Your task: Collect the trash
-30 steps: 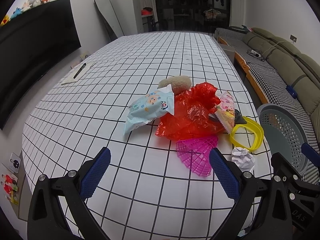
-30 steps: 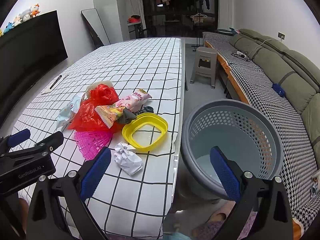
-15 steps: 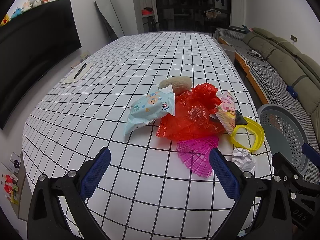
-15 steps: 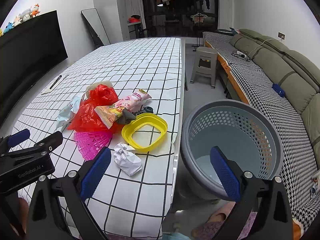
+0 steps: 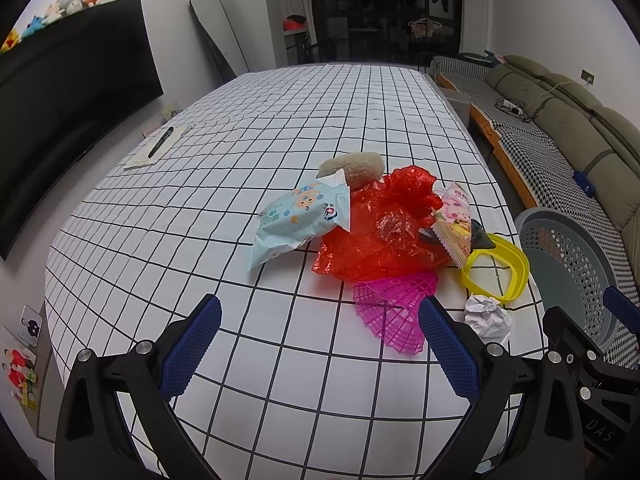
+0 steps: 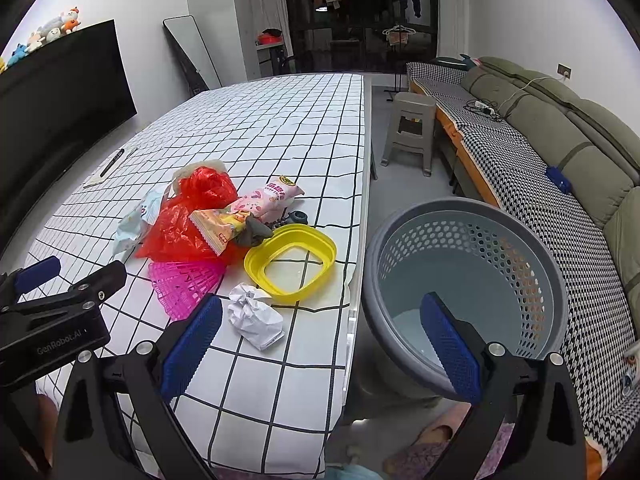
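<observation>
A pile of trash lies on the checked table (image 5: 280,128): a red plastic bag (image 5: 380,232), a light blue wipes pack (image 5: 304,212), a pink mesh piece (image 5: 392,304), a yellow ring (image 5: 496,268), a crumpled white paper (image 5: 486,316) and a pink snack wrapper (image 5: 454,216). The same pile shows in the right wrist view, with the paper (image 6: 256,316) nearest. A grey laundry basket (image 6: 472,280) stands on the floor by the table edge. My left gripper (image 5: 316,344) is open and empty, short of the pile. My right gripper (image 6: 320,344) is open and empty over the table edge.
A pen on paper (image 5: 160,144) lies at the table's far left. A grey stool (image 6: 408,128) stands beyond the table. A sofa (image 6: 560,144) runs along the right wall. A large black TV (image 5: 68,120) is on the left.
Both grippers have crept slightly forward towards the pile. Nothing was grasped or moved.
</observation>
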Demonstrator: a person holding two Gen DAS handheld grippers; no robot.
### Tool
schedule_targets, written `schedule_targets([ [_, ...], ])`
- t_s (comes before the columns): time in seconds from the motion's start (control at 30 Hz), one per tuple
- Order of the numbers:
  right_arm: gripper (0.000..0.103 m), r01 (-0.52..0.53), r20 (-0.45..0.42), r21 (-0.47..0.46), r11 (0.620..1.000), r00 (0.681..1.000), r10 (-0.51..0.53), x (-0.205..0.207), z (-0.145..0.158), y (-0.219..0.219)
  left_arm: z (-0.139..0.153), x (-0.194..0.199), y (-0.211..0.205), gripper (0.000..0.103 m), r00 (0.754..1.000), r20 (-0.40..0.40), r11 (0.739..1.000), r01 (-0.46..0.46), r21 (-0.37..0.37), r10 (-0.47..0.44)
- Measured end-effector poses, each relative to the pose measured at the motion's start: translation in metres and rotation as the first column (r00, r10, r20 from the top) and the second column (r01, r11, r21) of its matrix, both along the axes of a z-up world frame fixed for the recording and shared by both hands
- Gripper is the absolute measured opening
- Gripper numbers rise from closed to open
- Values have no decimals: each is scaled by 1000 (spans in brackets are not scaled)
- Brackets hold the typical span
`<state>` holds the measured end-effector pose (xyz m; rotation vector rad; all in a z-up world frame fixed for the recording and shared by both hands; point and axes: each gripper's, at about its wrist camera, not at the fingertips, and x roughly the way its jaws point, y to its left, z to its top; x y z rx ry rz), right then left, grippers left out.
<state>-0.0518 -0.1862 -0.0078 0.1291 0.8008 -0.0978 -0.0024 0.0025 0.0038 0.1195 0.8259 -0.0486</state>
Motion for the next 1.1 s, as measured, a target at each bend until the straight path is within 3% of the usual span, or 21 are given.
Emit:
schedule_targets([
  [0.73,95,-45,-13,47,998,999,46,1,-8,2,-5,0,4,97,1000,-8,1000,-11,3,11],
  [1.1,95,-111,-71,62,992,991,115,9,-28,11,-27,9,17,97,998,-43,998,-35,43,37],
])
